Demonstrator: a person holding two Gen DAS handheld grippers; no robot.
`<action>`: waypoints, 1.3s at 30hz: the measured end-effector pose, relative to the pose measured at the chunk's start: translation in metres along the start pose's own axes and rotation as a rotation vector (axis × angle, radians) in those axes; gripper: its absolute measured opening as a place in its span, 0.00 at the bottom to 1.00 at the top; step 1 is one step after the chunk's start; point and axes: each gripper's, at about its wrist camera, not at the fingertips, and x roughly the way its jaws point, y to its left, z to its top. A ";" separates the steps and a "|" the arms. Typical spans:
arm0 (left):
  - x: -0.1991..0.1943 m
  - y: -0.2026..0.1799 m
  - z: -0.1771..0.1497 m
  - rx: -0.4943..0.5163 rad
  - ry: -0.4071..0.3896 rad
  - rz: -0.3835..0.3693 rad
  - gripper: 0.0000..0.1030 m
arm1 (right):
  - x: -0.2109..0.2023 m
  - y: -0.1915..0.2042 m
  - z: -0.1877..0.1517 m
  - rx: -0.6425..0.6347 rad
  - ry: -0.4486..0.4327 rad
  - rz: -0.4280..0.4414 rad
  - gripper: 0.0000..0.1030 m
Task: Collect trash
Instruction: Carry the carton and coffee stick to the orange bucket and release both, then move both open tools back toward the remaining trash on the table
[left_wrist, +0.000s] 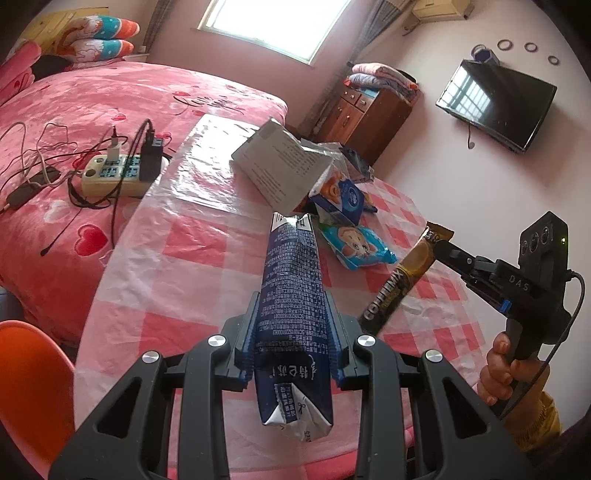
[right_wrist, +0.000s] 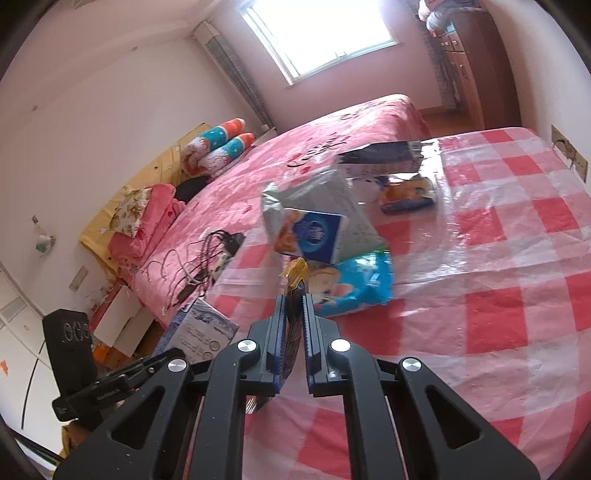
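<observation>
Home bedroom, pink-quilted bed (left_wrist: 92, 122), pillows (left_wrist: 103, 37), wall-mounted television (left_wrist: 495, 105)

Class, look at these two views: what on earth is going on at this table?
A person is clearing trash off a table with a gripper in each hand. The left gripper is shut on a dark blue carton, held above the tabletop. The right gripper is shut on a thin gold and black sachet. A blue snack packet, a torn box and other wrappers lie on the table, not yet collected.
</observation>
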 end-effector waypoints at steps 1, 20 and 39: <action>-0.003 0.002 0.000 -0.003 -0.006 0.000 0.32 | 0.002 0.005 0.001 -0.003 0.005 0.008 0.09; -0.092 0.086 -0.027 -0.156 -0.109 0.158 0.32 | 0.068 0.150 -0.008 -0.193 0.150 0.265 0.08; -0.132 0.188 -0.088 -0.363 -0.065 0.495 0.61 | 0.180 0.236 -0.106 -0.296 0.463 0.335 0.44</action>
